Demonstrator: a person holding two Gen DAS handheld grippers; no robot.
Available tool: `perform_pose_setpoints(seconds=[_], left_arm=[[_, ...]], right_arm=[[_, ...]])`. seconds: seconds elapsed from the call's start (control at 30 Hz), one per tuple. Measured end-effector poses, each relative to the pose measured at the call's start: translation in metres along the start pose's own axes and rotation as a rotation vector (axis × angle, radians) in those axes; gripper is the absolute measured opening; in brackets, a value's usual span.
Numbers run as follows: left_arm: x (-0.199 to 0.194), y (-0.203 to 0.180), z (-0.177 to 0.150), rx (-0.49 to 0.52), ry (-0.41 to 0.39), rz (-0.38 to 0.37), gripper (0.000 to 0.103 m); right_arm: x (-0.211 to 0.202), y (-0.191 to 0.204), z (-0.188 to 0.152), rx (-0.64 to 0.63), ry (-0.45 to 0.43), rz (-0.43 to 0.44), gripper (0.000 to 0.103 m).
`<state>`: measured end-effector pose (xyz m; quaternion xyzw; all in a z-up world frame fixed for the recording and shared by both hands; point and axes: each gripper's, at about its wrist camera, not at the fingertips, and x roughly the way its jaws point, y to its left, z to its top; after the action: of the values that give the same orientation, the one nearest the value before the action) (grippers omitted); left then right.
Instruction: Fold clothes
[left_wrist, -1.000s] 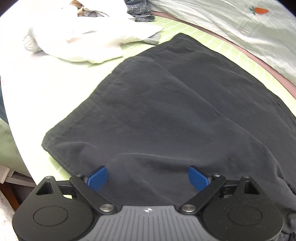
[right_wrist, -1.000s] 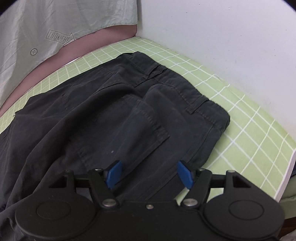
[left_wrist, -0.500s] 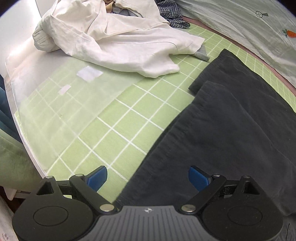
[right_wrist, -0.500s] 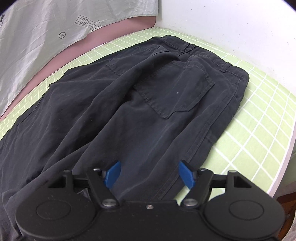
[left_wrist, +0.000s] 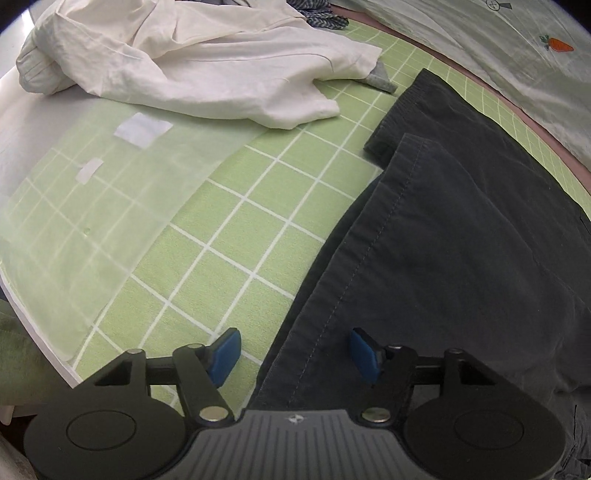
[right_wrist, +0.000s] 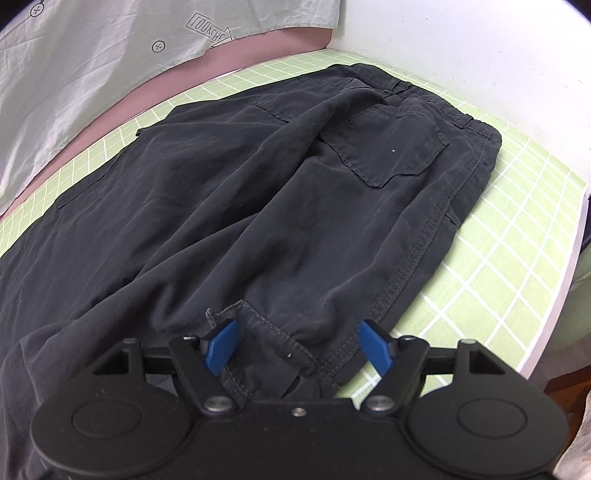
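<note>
Black cotton trousers (right_wrist: 295, 206) lie spread flat on a light green mat with a white grid (left_wrist: 236, 236) that covers the counter, waistband toward the far right corner near the white wall (right_wrist: 480, 44) and leg hems toward the left. In the right wrist view a stitched back pocket (right_wrist: 388, 147) faces up, and a small folded flap of the same fabric sits between the blue pads near the camera.

The left gripper (left_wrist: 293, 350) hovers low over the stitched hem edge of one trouser leg, its jaws spread wide and holding nothing; one blue pad is above bare mat, the other above dark cloth. The right gripper (right_wrist: 297, 343) hangs over the thigh and side seam, jaws likewise spread apart and empty.

A crumpled white shirt (left_wrist: 207, 62) lies in a heap at the far left of the mat, apart from the trousers, with a scrap of blue checked cloth (left_wrist: 325, 14) behind it. A pale grey-green printed sheet (right_wrist: 92, 55) runs along the far edge, bearing a small carrot motif (left_wrist: 557, 43) in the left view.
</note>
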<state>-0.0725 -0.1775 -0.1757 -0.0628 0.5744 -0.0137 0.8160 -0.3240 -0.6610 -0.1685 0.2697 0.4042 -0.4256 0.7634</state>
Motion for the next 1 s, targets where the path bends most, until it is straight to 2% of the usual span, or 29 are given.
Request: perform_pose_setpoints(seconds=[0.03, 0.1, 0.17, 0.23, 0.27, 0.57, 0.63, 0.77, 0.83, 0.9, 0.97, 1.0], left_arm=[[0.000, -0.002, -0.001, 0.014, 0.000, 0.002, 0.049], [-0.001, -0.006, -0.004, 0.047, -0.009, 0.027, 0.027], [-0.002, -0.006, -0.005, 0.056, -0.021, 0.035, 0.024], [-0.007, -0.003, -0.005, 0.046, -0.042, 0.046, 0.006], [-0.010, -0.001, -0.005, 0.041, -0.049, 0.047, 0.003], [-0.026, 0.028, -0.020, -0.115, -0.016, 0.089, 0.003], [-0.023, 0.032, -0.026, -0.098, 0.002, 0.096, 0.003], [-0.030, 0.029, -0.020, -0.059, -0.045, 0.076, 0.008], [-0.035, 0.027, -0.013, -0.049, -0.072, 0.067, 0.014], [-0.040, 0.025, -0.005, -0.039, -0.098, 0.059, 0.027], [-0.042, 0.020, 0.005, -0.025, -0.128, 0.047, 0.032], [-0.041, 0.014, 0.011, -0.015, -0.140, 0.039, 0.038]], right_arm=[[-0.002, 0.000, -0.001, 0.002, -0.001, -0.004, 0.074], [-0.004, 0.000, -0.002, 0.005, 0.000, -0.011, 0.074], [-0.004, -0.001, -0.003, 0.011, 0.004, -0.014, 0.074], [-0.004, -0.002, -0.005, 0.019, 0.008, -0.015, 0.074], [-0.004, -0.002, -0.005, 0.021, 0.009, -0.016, 0.074], [-0.007, -0.007, -0.005, 0.028, 0.003, -0.014, 0.074], [-0.007, -0.012, -0.004, 0.027, 0.002, -0.012, 0.074], [-0.003, -0.022, -0.002, 0.031, 0.006, 0.003, 0.076], [0.000, -0.025, 0.001, 0.031, 0.006, 0.007, 0.076], [0.001, -0.027, 0.003, 0.031, -0.001, 0.007, 0.076], [0.001, -0.028, 0.005, 0.032, -0.007, -0.001, 0.076], [0.003, -0.029, 0.006, 0.035, -0.009, -0.006, 0.076]])
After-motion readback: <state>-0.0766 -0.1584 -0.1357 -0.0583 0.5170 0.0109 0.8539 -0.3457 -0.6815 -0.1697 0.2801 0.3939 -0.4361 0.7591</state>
